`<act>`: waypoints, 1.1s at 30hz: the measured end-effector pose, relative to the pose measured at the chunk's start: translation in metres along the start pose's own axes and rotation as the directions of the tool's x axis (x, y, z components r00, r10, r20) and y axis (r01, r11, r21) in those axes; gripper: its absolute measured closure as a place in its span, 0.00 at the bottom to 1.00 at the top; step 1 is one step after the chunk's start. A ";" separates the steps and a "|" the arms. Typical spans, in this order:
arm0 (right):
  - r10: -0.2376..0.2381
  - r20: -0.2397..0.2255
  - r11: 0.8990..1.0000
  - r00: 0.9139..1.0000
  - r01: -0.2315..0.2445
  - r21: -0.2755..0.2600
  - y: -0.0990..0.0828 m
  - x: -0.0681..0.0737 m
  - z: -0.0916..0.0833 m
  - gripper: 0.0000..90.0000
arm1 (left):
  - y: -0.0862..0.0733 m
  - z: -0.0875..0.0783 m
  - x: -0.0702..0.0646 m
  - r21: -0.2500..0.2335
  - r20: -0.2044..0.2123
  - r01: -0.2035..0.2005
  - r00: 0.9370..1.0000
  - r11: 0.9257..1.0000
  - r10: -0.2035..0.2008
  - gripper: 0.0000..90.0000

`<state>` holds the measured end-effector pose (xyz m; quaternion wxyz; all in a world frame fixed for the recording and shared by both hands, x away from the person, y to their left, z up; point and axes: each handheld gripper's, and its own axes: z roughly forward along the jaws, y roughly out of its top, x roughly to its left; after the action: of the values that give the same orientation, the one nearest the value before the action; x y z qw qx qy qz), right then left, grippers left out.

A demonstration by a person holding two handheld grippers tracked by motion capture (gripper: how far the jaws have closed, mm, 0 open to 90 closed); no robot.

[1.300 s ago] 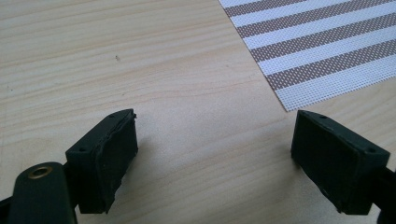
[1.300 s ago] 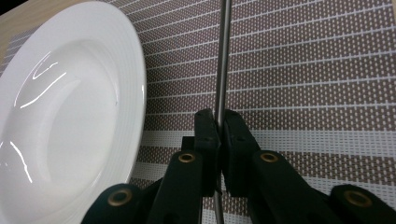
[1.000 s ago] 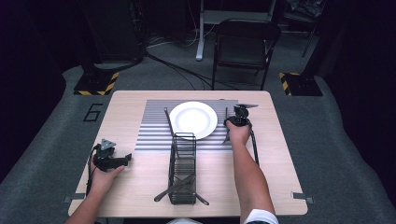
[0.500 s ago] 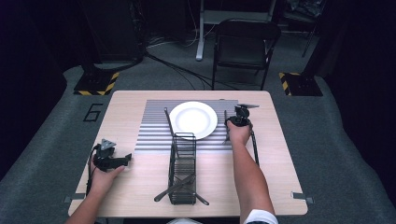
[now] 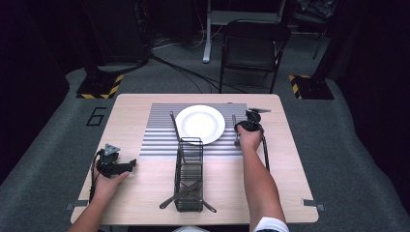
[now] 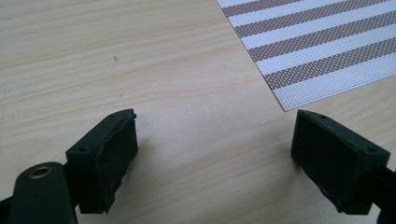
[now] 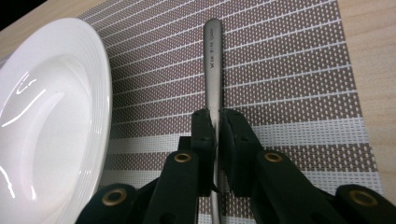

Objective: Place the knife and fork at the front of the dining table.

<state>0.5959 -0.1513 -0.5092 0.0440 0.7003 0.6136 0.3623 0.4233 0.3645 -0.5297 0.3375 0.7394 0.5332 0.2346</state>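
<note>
Change: none seen, both hands as a second ago | right tongs [image 7: 212, 128] pinching flat steel cutlery handle [image 7: 213, 65], low over striped mat [image 7: 289, 70] beside white plate [image 7: 46, 112] | left tongs [image 6: 215, 154] spread, idle on worktop [image 6: 93, 56] | Judgement: placing unfinished.

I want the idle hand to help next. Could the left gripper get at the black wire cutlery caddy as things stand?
Probably yes: the left gripper stands open, holding nothing, and only bare wooden table lies between it and the black wire cutlery caddy.

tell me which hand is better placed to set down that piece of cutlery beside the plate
Right. The right gripper is shut on the cutlery handle over the placemat, beside the plate. The left gripper sits open over bare table.
</note>
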 end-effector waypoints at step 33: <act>-0.259 -0.008 0.963 0.966 0.257 -0.086 -0.017 0.007 -0.088 0.78 | 0.000 0.000 0.000 0.001 0.001 -0.002 1.000 1.000 0.002 0.16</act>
<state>0.5321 -0.1743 -0.4496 0.1145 0.6084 0.6842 0.3855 0.4233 0.3645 -0.5296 0.3371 0.7402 0.5325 0.2343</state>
